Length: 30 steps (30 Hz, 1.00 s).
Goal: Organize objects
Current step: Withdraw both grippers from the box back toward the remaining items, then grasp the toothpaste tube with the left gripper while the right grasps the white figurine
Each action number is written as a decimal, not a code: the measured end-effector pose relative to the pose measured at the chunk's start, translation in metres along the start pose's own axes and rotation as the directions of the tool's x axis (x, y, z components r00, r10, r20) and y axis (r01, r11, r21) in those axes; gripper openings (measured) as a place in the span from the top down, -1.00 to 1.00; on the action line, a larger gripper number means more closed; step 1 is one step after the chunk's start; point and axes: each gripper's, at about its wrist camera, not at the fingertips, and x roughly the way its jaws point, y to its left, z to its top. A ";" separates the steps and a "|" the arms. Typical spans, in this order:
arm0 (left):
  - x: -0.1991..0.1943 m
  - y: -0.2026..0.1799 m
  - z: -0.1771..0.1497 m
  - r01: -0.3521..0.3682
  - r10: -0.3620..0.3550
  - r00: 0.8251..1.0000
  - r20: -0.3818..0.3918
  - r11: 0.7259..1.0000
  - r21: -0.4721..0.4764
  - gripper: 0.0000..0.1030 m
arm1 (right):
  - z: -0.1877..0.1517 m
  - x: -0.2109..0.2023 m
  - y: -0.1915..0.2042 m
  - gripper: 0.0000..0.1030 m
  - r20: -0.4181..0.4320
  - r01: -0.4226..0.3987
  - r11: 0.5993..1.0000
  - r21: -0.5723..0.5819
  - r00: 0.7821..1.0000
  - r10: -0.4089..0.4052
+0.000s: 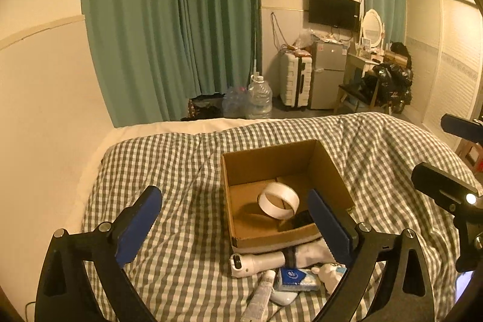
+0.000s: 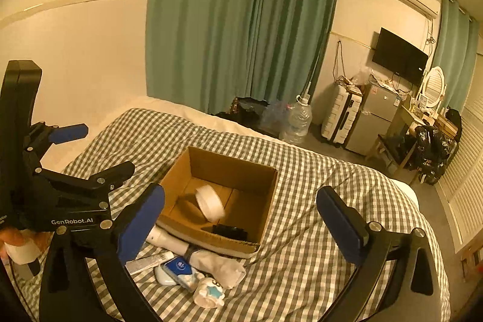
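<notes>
Both the left gripper (image 1: pixel 235 227) and right gripper (image 2: pixel 241 227) have jaws spread wide and empty above the checked bed (image 1: pixel 181 171), while a white tape ring (image 1: pixel 278 200) sits inside the brown cardboard box (image 1: pixel 271 159).

On the bed (image 1: pixel 187 171) we see an open box (image 1: pixel 283 162), and in it a tape ring (image 1: pixel 279 200) stands on edge beside a small dark item (image 1: pixel 302 220) at the near wall. Just before the box we find a handheld device (image 1: pixel 256 263) lying crosswise beside a folded cloth (image 1: pixel 311 254), with a tube (image 1: pixel 261 296), a packet (image 1: pixel 297 279) and a small figurine (image 1: pixel 330 276) nearer still. Behind the bed, on the floor, water jugs (image 1: pixel 259 97) stand left of a suitcase (image 1: pixel 295 80) and a small fridge (image 1: pixel 327 74).
</notes>
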 end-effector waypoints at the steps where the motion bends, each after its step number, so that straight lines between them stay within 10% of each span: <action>1: -0.001 0.002 -0.002 -0.003 0.003 1.000 0.001 1.000 -0.002 -0.93 | -0.002 -0.001 0.002 -0.96 -0.005 0.002 1.000 -0.008 1.000 -0.002; 16: 0.002 0.005 -0.050 -0.036 0.036 0.999 -0.005 0.998 -0.044 -0.97 | -0.052 0.021 0.009 -0.96 -0.089 0.012 1.000 0.021 0.996 -0.010; 30: 0.068 -0.018 -0.128 -0.045 0.040 0.979 -0.199 0.999 -0.019 -0.98 | -0.136 0.095 0.022 -0.96 -0.293 0.000 0.998 0.067 0.956 0.020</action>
